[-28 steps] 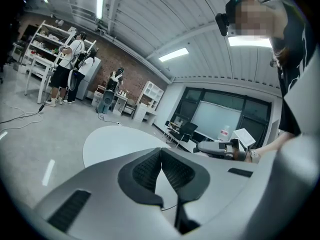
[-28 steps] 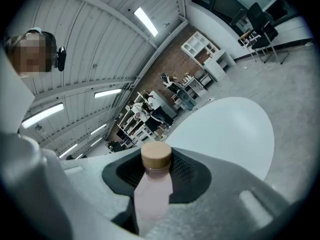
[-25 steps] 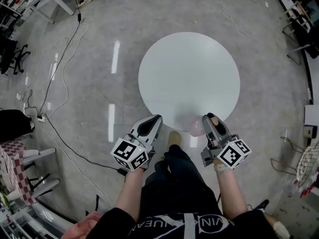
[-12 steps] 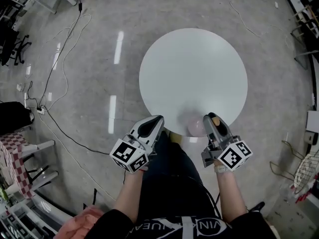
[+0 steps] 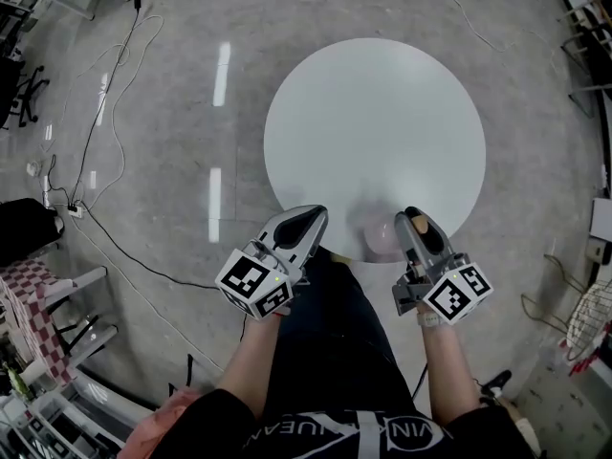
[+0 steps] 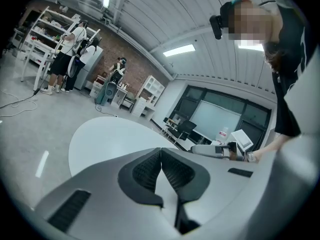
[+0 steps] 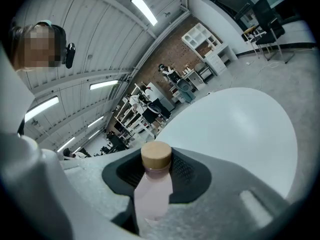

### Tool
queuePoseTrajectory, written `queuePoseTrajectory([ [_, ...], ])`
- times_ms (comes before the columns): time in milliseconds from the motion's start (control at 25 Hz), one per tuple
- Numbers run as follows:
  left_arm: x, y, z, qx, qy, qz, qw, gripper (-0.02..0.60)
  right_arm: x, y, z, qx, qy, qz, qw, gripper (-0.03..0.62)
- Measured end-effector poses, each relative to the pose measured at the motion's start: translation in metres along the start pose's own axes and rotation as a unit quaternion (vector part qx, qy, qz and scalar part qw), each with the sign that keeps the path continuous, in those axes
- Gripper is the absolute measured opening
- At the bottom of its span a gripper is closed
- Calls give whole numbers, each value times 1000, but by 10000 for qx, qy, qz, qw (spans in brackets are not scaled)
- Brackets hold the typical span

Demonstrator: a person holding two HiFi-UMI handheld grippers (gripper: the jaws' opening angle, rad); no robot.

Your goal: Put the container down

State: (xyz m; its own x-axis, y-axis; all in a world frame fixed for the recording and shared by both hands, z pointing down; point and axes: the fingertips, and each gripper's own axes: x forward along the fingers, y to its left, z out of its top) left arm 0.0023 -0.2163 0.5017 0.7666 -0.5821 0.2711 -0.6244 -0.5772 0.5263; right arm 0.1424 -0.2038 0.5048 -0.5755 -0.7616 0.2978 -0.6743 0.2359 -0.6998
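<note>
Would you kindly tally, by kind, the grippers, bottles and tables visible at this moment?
grippers: 2 (left gripper, right gripper)
pink bottle: 1
round white table: 1
Total: 4

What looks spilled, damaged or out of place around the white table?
Nothing stands out. The pink bottle is capped and gripped in the right hand-held gripper at the round white table's near edge; the tabletop shows no spill.
</note>
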Motion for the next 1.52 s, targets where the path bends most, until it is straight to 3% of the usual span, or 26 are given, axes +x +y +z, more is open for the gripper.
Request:
queuePoseTrajectory([
  [200,7,10,-4,33,208,-84,9997,14,13,0,0,-19,54,-4,10000,124],
  [720,37,24,4,131,356,-344,9987,14,43,-3,17,-885,196,-102,9958,124],
  [1080,52,37,17,254,387,-384,9982,14,58,-12,30,-1186,143,-239,9926,124],
  [1280,58,38,15,256,479,-422,9976,14,67,-15,33,-1693,185,-345,9848,124],
  [1520,63,41,5,154,472,-446,9978,14,87,-17,35,-2530,352,-344,9662,124],
])
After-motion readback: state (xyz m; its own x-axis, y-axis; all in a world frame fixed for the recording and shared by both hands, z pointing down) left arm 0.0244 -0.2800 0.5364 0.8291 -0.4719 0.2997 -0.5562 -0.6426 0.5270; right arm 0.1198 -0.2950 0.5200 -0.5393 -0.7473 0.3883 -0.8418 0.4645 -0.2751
